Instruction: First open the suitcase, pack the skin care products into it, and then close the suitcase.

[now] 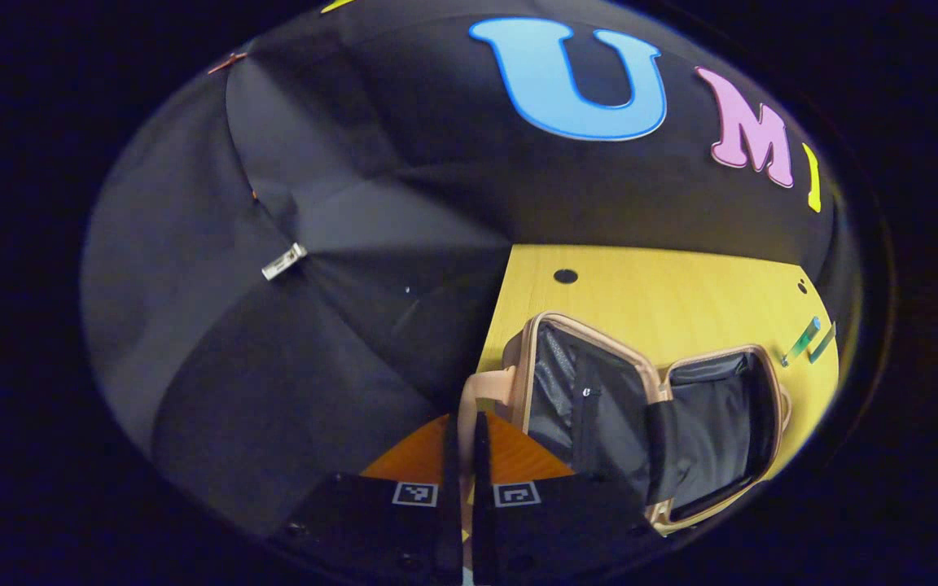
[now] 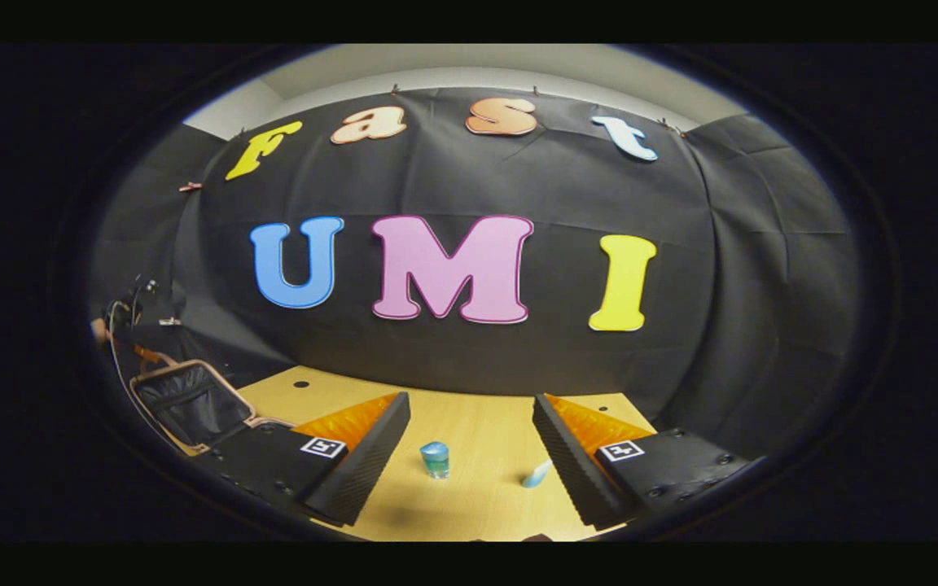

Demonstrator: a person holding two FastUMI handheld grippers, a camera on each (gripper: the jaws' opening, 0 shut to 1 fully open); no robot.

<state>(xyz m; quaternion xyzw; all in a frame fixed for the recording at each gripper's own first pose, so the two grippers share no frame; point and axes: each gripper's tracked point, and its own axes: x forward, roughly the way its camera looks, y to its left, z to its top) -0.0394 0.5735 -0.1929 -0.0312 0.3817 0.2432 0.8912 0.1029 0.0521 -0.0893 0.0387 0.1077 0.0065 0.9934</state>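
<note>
Suitcase: the suitcase [image 1: 656, 415] lies open on the wooden surface [image 1: 664, 285], both halves spread flat, dark lining up, nothing inside that I can see.
Handle: the pale handle [image 1: 477, 391] sticks out from the side of the suitcase nearest to the left hand-held gripper.
Left hand-held gripper: the left hand-held gripper [image 1: 462, 456] has its fingers pressed nearly together, just beside the handle; whether they pinch the handle or only stand in front of it I cannot tell.
Right hand-held gripper: the right hand-held gripper [image 2: 469, 456] is spread wide and holds nothing.
Skin care products: a small jar [image 2: 435, 459] with a blue cap stands upright on the surface, and a pale tube [image 2: 536, 474] lies near it; both are well apart from the suitcase and sit ahead, between the right fingers.
Step in hand: opening seems done; packing starts now.
Next move: the right hand-held gripper should go forward to the jar, close around its body below the cap, lift it, and carry it over the rim of the suitcase into one half. The tube follows, then the lid is folded shut.
</note>
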